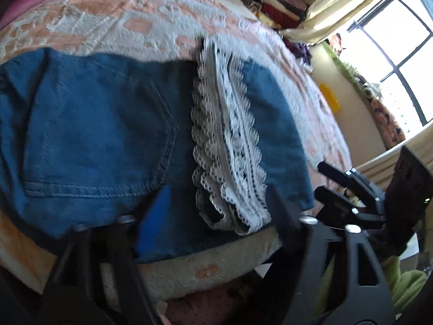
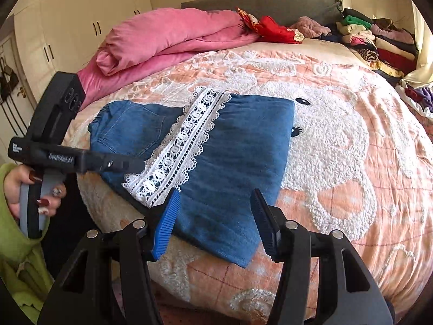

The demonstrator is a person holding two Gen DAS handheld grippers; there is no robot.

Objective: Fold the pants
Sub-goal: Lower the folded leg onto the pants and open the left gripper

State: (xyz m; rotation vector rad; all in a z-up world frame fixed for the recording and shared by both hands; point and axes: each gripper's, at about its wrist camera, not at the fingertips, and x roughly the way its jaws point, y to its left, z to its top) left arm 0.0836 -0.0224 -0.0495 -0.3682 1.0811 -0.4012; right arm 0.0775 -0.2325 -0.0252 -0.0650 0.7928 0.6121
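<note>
Blue denim pants [image 2: 230, 146] with white lace hems [image 2: 178, 149] lie folded near the bed's front edge, the legs laid back over the pocketed seat. They also fill the left wrist view [image 1: 89, 135], with the lace [image 1: 230, 149] in the middle. My right gripper [image 2: 213, 222] is open, its blue pads just above the fold's near edge, holding nothing. My left gripper [image 1: 213, 216] is open over the near edge by the pocket. It shows in the right wrist view [image 2: 119, 163] at the pants' left side.
The bed has a peach and white tufted cover [image 2: 338, 140]. A pink duvet [image 2: 162, 40] lies at the back left. Stacks of folded clothes [image 2: 379, 43] sit at the back right. A white wardrobe [image 2: 81, 21] stands to the left, a window [image 1: 400, 62] to the right.
</note>
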